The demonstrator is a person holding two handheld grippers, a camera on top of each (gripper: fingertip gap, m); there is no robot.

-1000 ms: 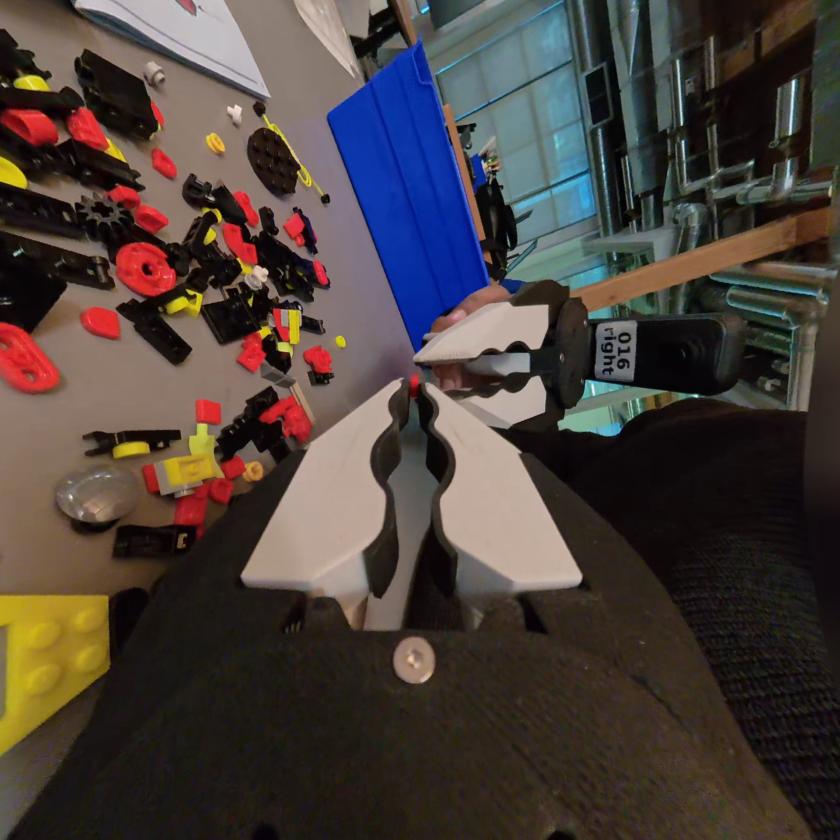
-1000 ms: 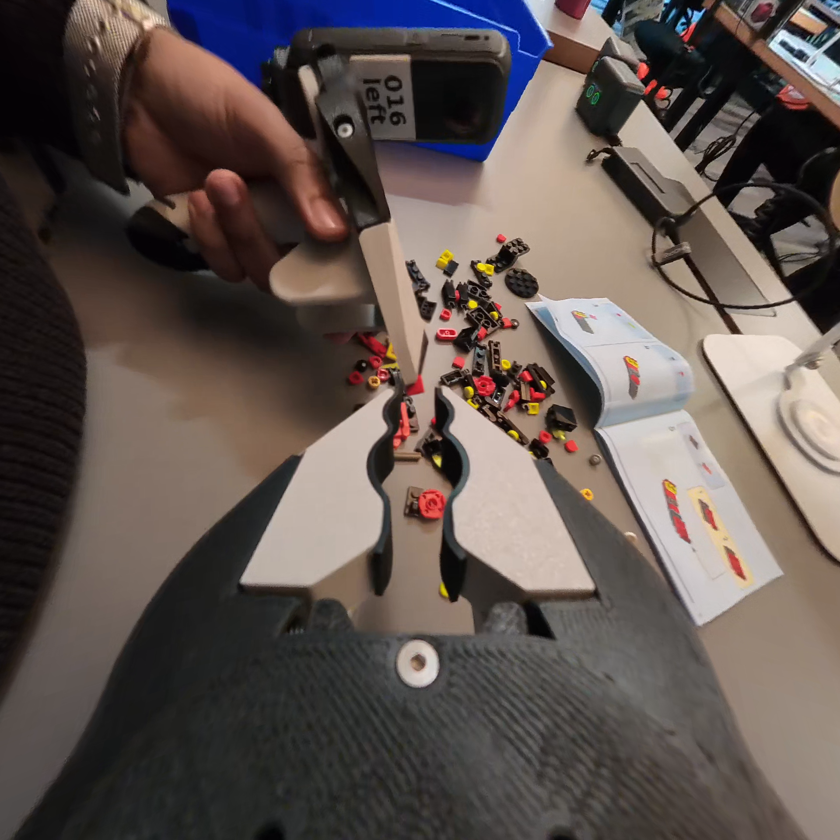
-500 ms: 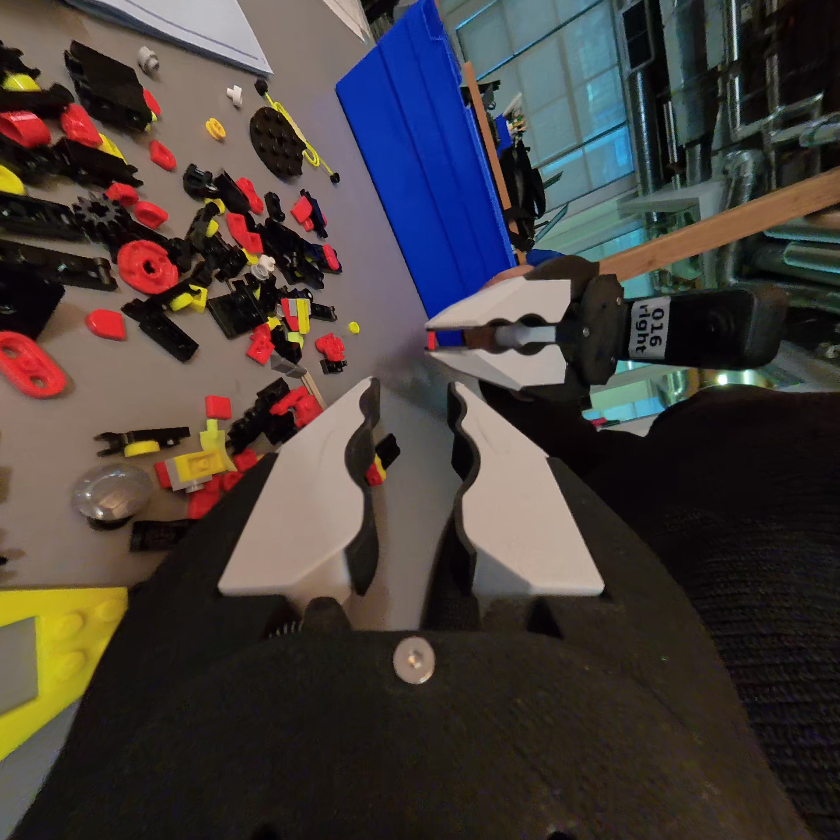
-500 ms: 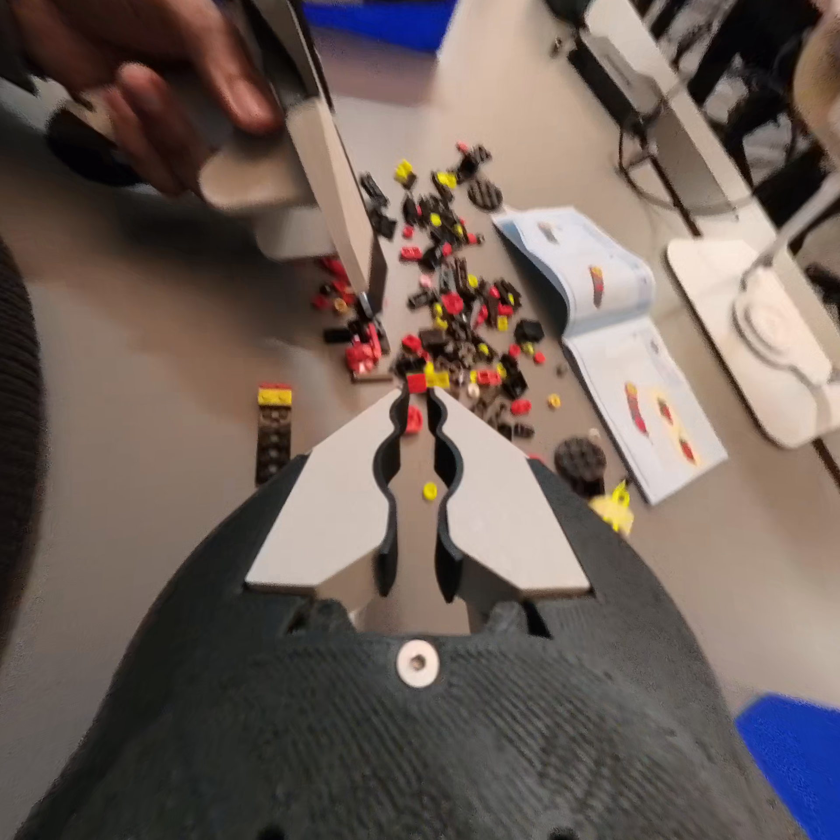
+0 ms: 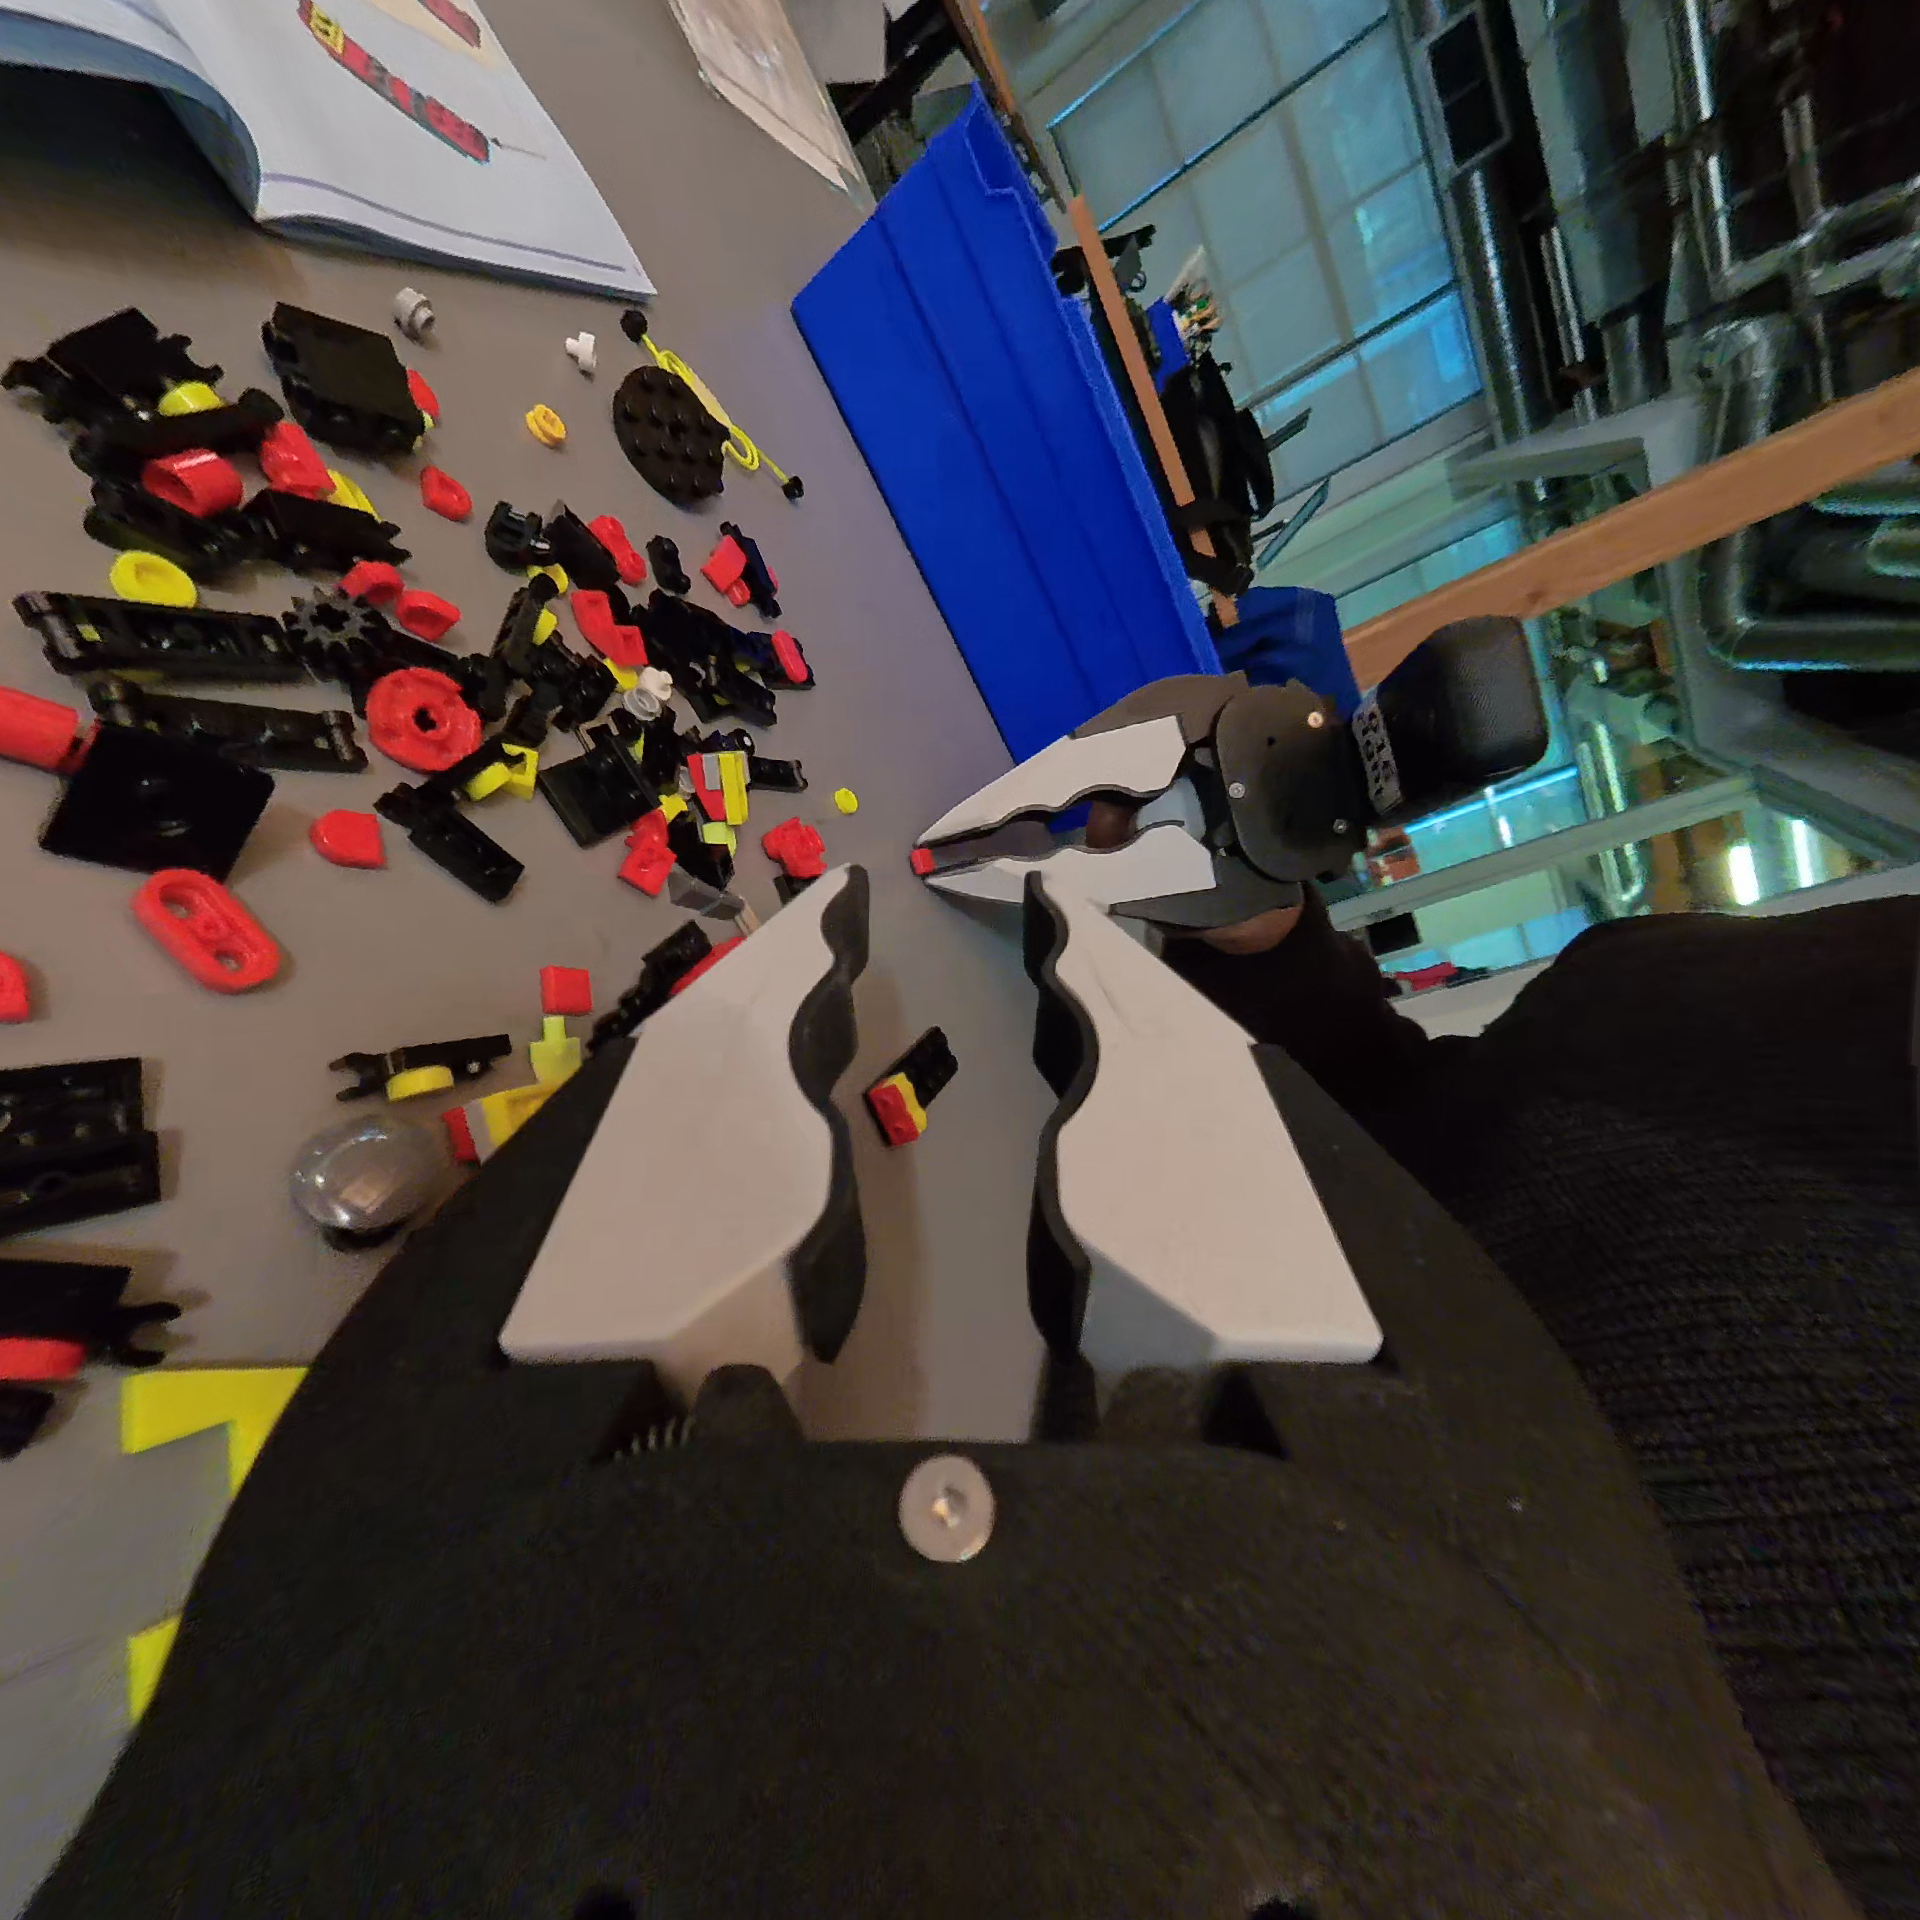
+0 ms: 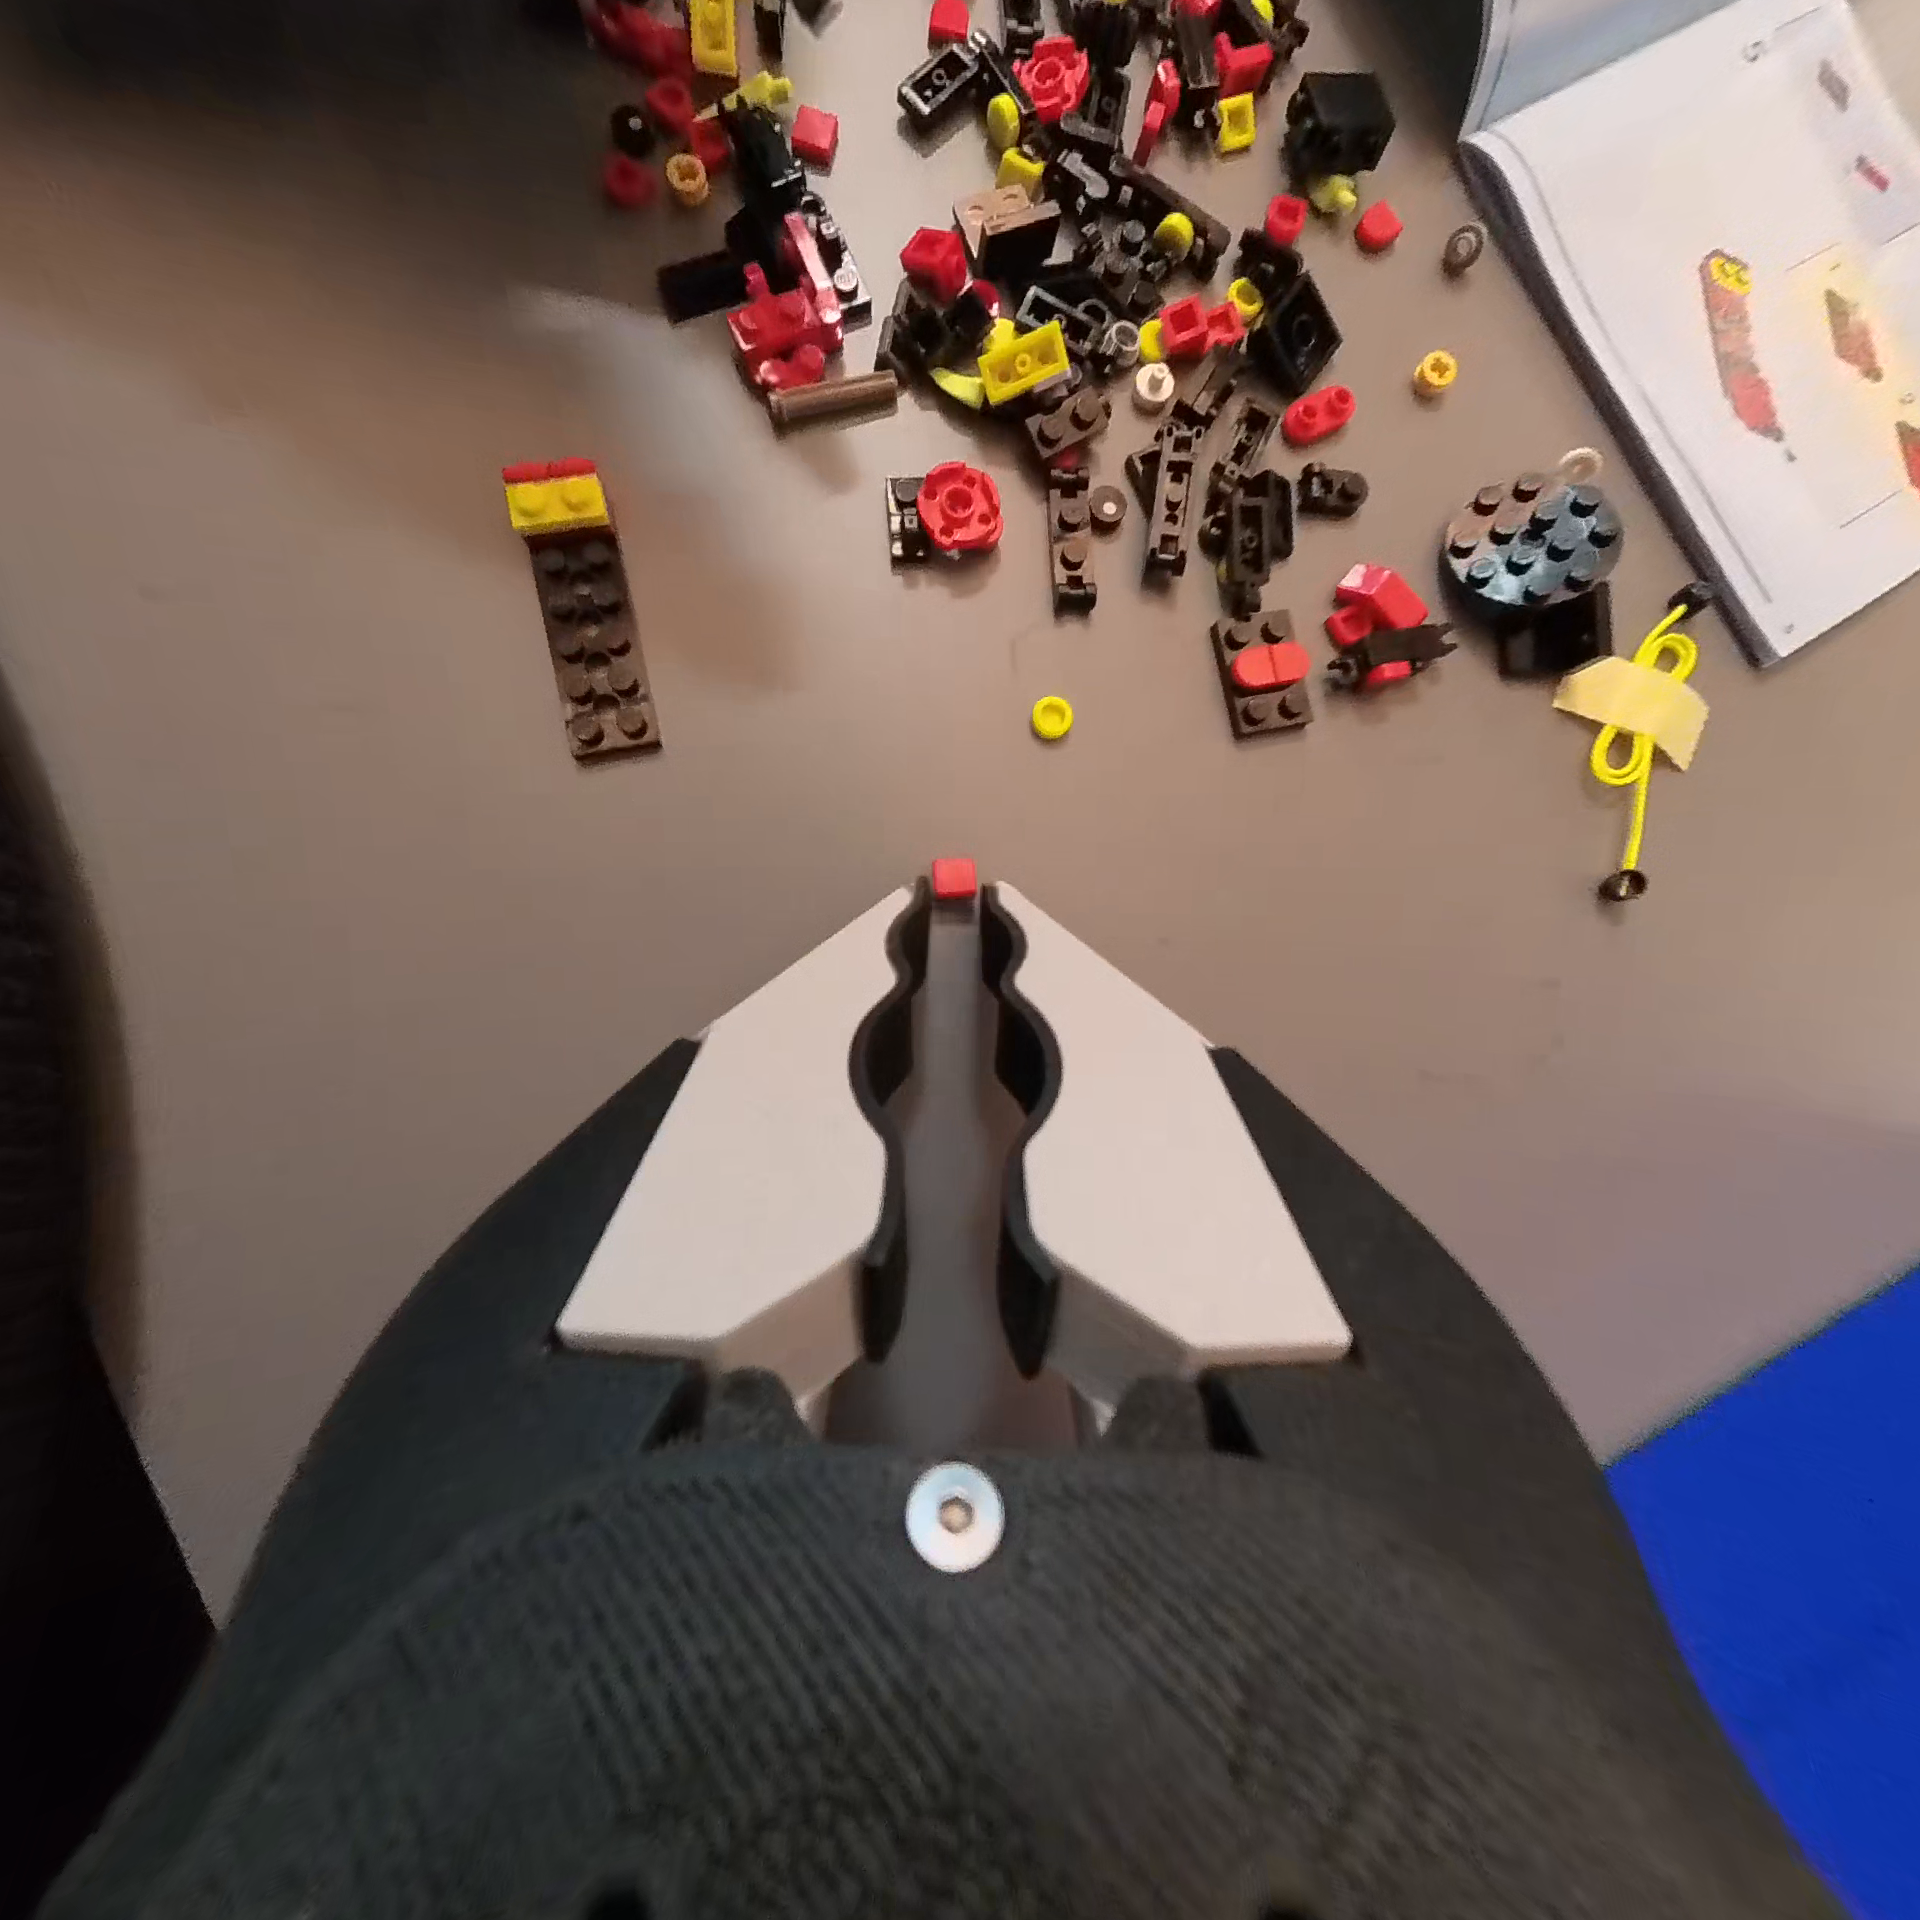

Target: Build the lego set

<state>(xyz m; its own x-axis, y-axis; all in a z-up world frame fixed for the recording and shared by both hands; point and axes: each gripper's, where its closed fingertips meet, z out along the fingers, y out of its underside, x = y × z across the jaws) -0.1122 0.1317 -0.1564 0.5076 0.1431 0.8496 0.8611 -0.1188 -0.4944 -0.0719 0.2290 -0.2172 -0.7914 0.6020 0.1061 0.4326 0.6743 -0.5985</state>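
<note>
My right gripper point(image 6: 953, 885) is shut on a small red brick point(image 6: 953, 876) at its tips, above bare table; it also shows in the left wrist view point(image 5: 925, 860) with the red brick point(image 5: 921, 861). My left gripper point(image 5: 940, 883) is open and empty. Between its fingers, on the table, lies a black plate with a yellow and a red brick at one end point(image 5: 911, 1085); the right wrist view shows it at the left point(image 6: 584, 608). A pile of loose black, red and yellow pieces point(image 5: 499, 707) lies beyond it point(image 6: 1091, 291).
An open instruction booklet point(image 6: 1704, 260) lies at the right, also at the top of the left wrist view point(image 5: 343, 125). A blue bin point(image 5: 997, 436) stands past the pile. A round black plate point(image 6: 1529, 551) and yellow string point(image 6: 1642, 717) lie near the booklet. The grippers' ends are close to 12 centimeters from one another.
My left gripper opened and let go of the small red brick, which my right gripper now holds. The right gripper swung away, tilted down over the table. The black plate assembly lies on the table.
</note>
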